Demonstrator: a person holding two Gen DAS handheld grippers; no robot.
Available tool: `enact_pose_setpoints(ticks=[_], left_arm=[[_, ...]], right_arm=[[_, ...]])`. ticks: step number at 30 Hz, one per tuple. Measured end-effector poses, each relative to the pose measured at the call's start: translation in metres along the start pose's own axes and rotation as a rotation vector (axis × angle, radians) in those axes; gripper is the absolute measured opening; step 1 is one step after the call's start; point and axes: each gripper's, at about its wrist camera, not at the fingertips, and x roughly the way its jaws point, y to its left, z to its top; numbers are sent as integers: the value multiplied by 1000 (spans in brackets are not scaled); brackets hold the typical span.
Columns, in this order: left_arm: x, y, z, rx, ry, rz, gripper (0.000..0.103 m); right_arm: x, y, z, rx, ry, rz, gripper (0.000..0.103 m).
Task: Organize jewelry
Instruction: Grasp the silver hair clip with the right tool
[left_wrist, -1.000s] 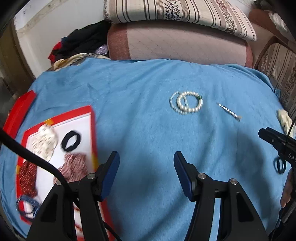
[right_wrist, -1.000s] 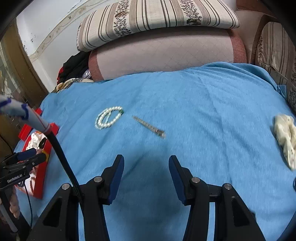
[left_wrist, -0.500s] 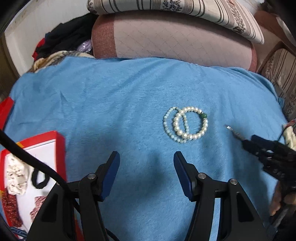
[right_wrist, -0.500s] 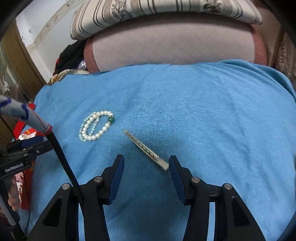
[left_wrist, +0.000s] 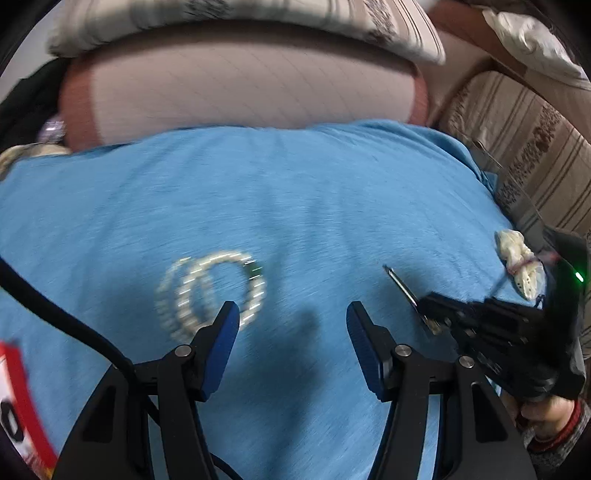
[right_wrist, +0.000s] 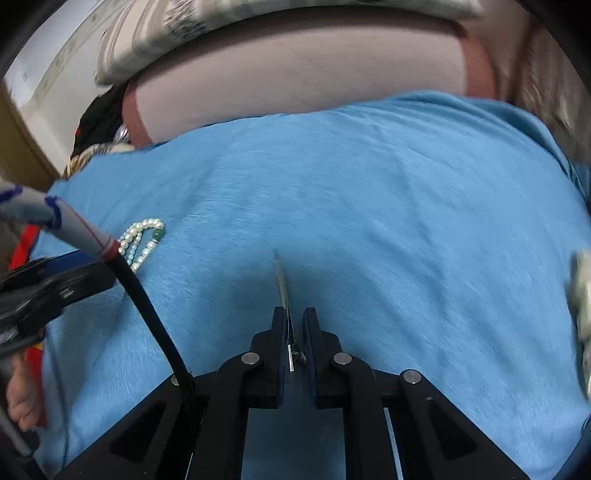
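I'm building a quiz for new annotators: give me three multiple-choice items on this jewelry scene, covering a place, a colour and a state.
1. The thin silver hair clip lies:
A. on a pillow
B. between the right gripper's fingers
C. in a red tray

2. The odd bead on the white pearl bracelet is:
A. green
B. red
C. black

3. The left gripper is:
A. gripping the bracelet
B. shut, empty
C. open, empty

Answers: B, the clip runs back between the closing fingers; A, a green bead shows at the loop's end; C, only blue cloth between its fingers.

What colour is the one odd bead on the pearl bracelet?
Green. That single green bead on the white pearl bracelet shows best in the right wrist view.
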Motion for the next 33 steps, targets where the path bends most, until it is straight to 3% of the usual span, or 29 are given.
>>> enact_pose_setpoints(ticks=[3,5,8,10,13,18,19,20,22,25,30,33], left_arm=[[21,-3,9,-3,42,8,59],[28,-7,9,-6,81,-33,46],[25,-18,0,38,84,-42,46],[16,-17,-7,12,93,-107,46],[4,-22,-28,-8,161,-304,23],[-29,-40,-73,109,177,-334,23],[-42,-37,-81,108,164,-343,24],[-48,-34,-87,102,153,-343,28],[-63,-18,-88,54,113,-316,36],[-70,9,-78,-6,47,-180,40],[-57,54,-49,-145,-30,-21,40],[-43,61,-33,-165,-38,8,40]], right_arm=[[-19,-22,-9,50,-19,31,10],[-32,-34,-10,76,-40,52,10],[-59,-52,-12,111,-85,66,10],[-71,-60,-15,127,-105,71,10],[-82,-70,-22,154,-110,87,10],[-88,-64,-32,119,-112,97,10],[-86,-58,-31,105,-113,94,17],[-85,-52,-29,90,-113,90,24],[-81,-41,-24,72,-135,69,49],[-70,-30,-16,54,-125,76,50],[-48,-14,-10,25,-101,66,50],[-38,-9,-7,13,-101,56,50]])
